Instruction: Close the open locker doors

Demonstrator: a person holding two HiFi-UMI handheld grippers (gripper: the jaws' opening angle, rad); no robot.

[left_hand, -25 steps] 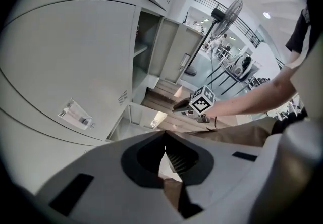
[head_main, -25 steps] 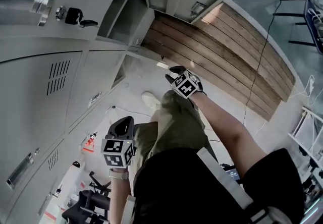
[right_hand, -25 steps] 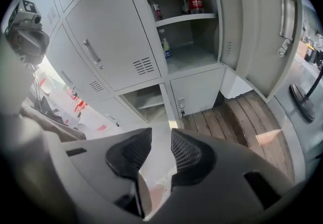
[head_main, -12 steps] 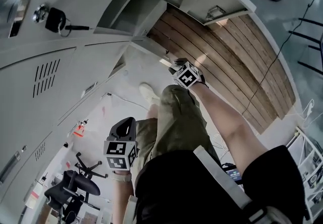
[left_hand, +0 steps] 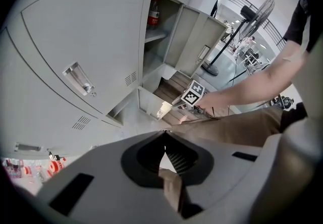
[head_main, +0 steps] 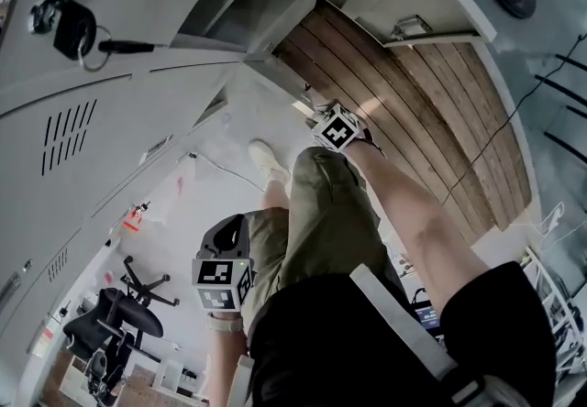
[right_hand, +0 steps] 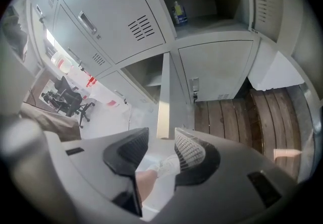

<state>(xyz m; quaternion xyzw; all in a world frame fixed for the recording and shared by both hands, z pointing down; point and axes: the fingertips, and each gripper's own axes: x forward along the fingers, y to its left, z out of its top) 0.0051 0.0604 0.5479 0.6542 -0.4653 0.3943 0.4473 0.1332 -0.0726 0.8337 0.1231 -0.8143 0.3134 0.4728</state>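
Note:
The grey lockers point(right_hand: 116, 11) have several doors standing open. A low door point(right_hand: 164, 94) stands edge-on just ahead of my right gripper point(right_hand: 161, 134), and its lit edge shows beside that gripper's marker cube point(head_main: 335, 130) in the head view. The right jaws are apart with nothing between them and have just been opening. Higher up, an open compartment holds a bottle point(right_hand: 177, 11), its door point(right_hand: 270, 1) swung wide. My left gripper point(left_hand: 165, 133) is shut and empty, hanging near the person's hip point(head_main: 223, 254), away from the lockers. An open locker with a red can point(left_hand: 154, 13) shows in its view.
A padlock with keys point(head_main: 69, 29) hangs on a closed locker door. Wooden planks point(head_main: 422, 112) cover the floor by the lockers. The person's leg and white shoe point(head_main: 266, 162) stand under the right gripper. A floor fan point(left_hand: 252, 13) and an office chair point(head_main: 115, 318) stand farther off.
The right gripper has sunk toward the low locker door and looks smaller in the head view. The head view has swung, sliding the lockers left. The left gripper has shifted slightly.

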